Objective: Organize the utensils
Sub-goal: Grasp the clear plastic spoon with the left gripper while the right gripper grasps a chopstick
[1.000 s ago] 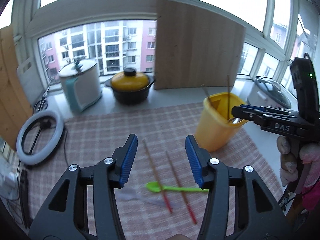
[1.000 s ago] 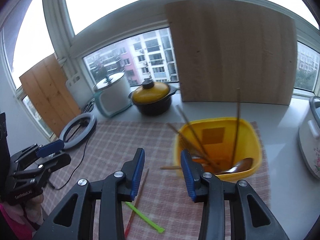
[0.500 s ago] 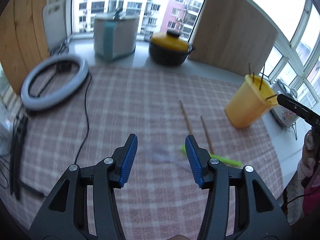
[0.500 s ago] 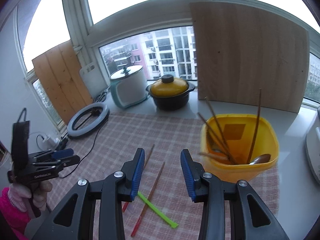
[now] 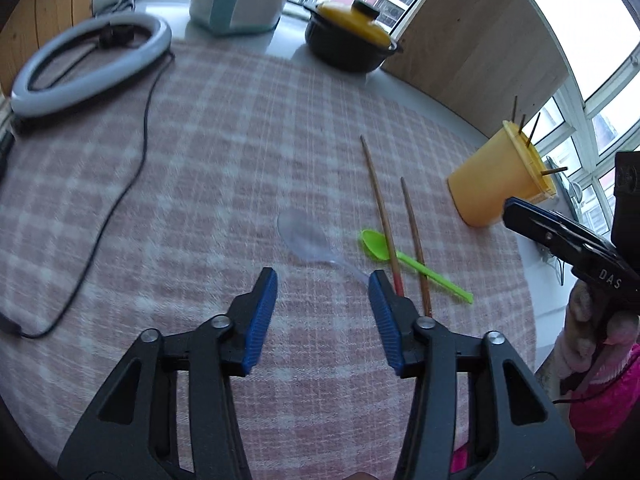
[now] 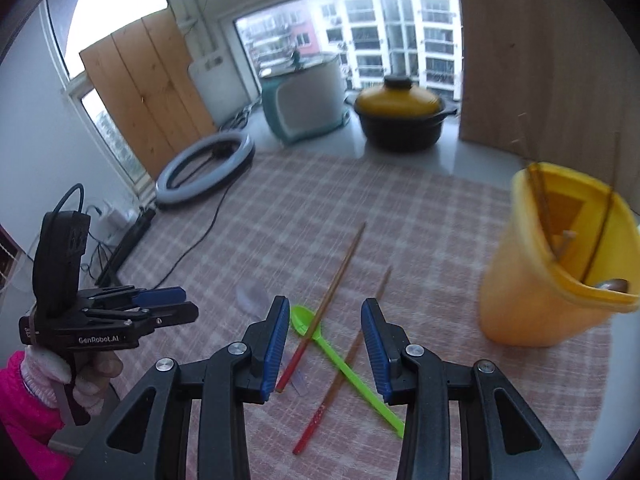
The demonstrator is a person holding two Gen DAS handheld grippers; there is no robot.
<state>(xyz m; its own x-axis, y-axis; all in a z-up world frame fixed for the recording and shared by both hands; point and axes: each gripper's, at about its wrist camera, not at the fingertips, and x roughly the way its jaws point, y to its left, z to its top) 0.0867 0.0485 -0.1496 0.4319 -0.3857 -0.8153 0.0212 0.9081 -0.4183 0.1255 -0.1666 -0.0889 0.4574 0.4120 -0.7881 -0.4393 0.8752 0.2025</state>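
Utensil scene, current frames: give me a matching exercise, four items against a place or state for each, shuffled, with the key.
Items:
1. green spoon
2. clear spoon
3. yellow bucket
4. ring light

Descriptions:
A. stands upright on the cloth with chopsticks sticking out of it
B. lies under two loose chopsticks that cross it
C. lies at the cloth's far corner, a black cord trailing from it
D. lies just ahead of the left claw, almost see-through

Pairs: 1-B, 2-D, 3-A, 4-C
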